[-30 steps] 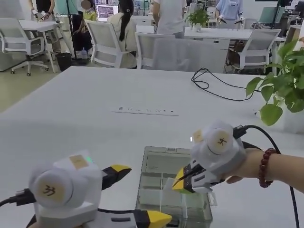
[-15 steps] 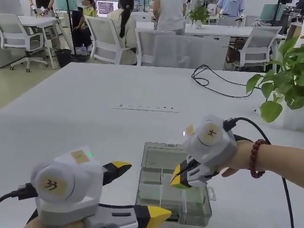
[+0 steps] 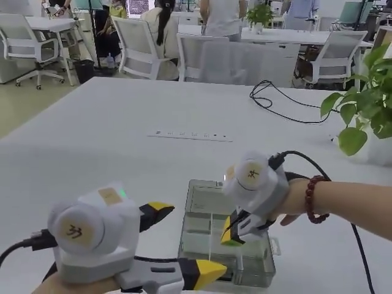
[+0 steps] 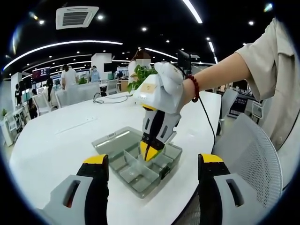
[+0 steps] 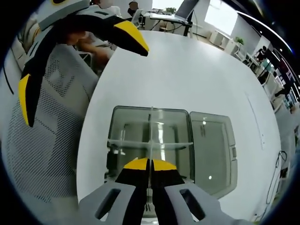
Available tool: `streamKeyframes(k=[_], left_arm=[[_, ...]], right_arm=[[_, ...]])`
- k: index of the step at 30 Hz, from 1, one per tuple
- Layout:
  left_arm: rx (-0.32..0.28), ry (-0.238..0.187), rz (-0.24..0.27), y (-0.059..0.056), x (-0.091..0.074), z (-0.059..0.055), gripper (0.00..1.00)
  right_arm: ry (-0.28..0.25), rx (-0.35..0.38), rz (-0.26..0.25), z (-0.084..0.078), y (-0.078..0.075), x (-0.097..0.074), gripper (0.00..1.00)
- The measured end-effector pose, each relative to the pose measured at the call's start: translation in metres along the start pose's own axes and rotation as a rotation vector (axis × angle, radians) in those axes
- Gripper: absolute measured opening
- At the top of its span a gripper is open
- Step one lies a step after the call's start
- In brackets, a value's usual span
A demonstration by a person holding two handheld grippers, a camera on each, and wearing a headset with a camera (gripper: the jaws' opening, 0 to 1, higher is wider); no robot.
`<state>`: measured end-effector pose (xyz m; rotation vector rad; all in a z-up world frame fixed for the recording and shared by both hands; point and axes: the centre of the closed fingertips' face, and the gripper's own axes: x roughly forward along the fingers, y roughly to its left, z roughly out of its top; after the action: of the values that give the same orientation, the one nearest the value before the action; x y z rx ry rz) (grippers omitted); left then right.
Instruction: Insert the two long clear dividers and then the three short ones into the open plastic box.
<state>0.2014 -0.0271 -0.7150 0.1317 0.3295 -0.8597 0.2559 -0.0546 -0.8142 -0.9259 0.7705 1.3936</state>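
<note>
The clear plastic box (image 3: 202, 242) lies open on the white table, its lid (image 3: 205, 202) folded flat on the far side. My right gripper (image 3: 231, 236) points down into the box and is shut on a thin clear divider (image 5: 150, 126) that stands edge-on along the box (image 5: 131, 140). A second clear divider (image 5: 136, 144) crosses it inside. My left gripper (image 3: 182, 242) hovers open at the near left of the box, holding nothing. In the left gripper view the right gripper (image 4: 151, 151) stands over the box (image 4: 117, 161).
A thin pale strip (image 3: 191, 135) lies mid-table. A black cable (image 3: 278, 104) loops at the far right, beside a green plant (image 3: 361, 104). White chairs (image 3: 144, 52) and several people are beyond the far edge. The table's rounded near edge (image 5: 86, 136) runs close to the box.
My right gripper has shifted a little left over the box with the divider still held. The left gripper stays open in about the same place. The head camera has tilted slightly.
</note>
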Motion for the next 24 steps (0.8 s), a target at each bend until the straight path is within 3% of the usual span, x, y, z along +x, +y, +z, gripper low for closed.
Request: streamKeyframes(k=[5, 8, 24], left_arm=[[-0.006, 0.006, -0.003, -0.002, 0.001, -0.003, 0.8], [-0.012, 0.001, -0.005, -0.002, 0.0, -0.002, 0.8], [-0.01, 0.0, 0.007, 0.0, -0.003, -0.003, 0.81]], right_arm=[[0.027, 0.036, 0.028, -0.005, -0.001, 0.007, 0.02], [0.066, 0.008, 0.027, -0.008, 0.002, 0.012, 0.02], [0.135, 0.007, 0.044, -0.01, 0.003, 0.015, 0.02]])
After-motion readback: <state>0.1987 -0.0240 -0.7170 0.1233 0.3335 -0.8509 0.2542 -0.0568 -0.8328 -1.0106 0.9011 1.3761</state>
